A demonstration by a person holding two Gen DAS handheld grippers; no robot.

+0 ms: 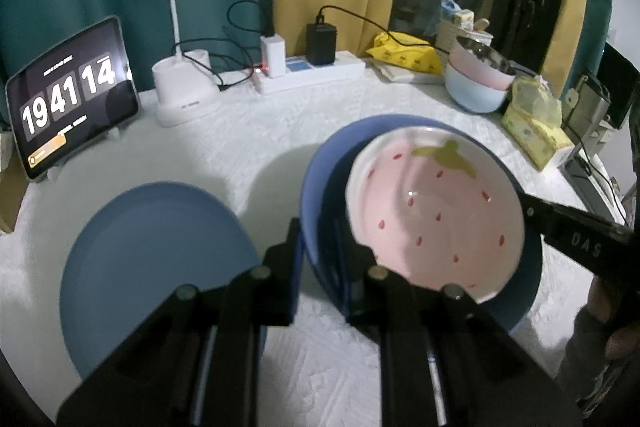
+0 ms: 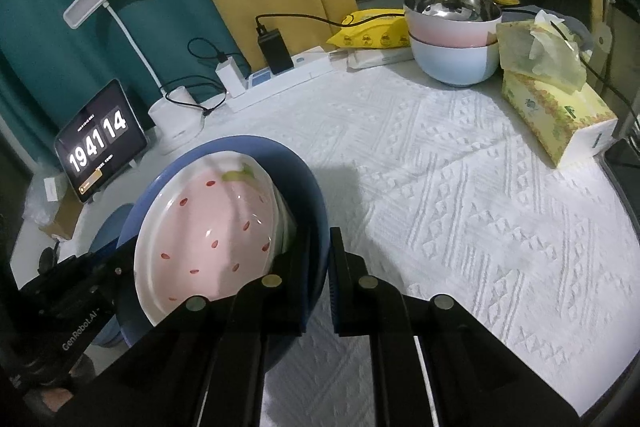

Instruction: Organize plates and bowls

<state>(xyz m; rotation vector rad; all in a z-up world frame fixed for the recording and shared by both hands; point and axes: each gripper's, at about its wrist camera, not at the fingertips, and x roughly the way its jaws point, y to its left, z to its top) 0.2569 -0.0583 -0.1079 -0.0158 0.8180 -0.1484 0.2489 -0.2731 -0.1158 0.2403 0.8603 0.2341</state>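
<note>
My left gripper (image 1: 316,259) and right gripper (image 2: 320,259) both clamp the deep blue bowl's (image 1: 320,163) rim. A pink strawberry-patterned ceramic dish (image 1: 432,211) lies tilted inside it.

White quilted table (image 2: 460,195) carried a blue plate (image 1: 156,267), lamp base (image 1: 184,95) behind it, stacked bowls (image 2: 454,39) far right of lamp.

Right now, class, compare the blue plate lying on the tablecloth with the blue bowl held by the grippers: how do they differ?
The blue plate is flat and shallow; the blue bowl is deep-walled. The blue plate is empty; the blue bowl carries a strawberry-patterned dish. The blue plate lies untouched; the blue bowl's rim is clamped by the left gripper and right gripper. Both are blue and round.
</note>
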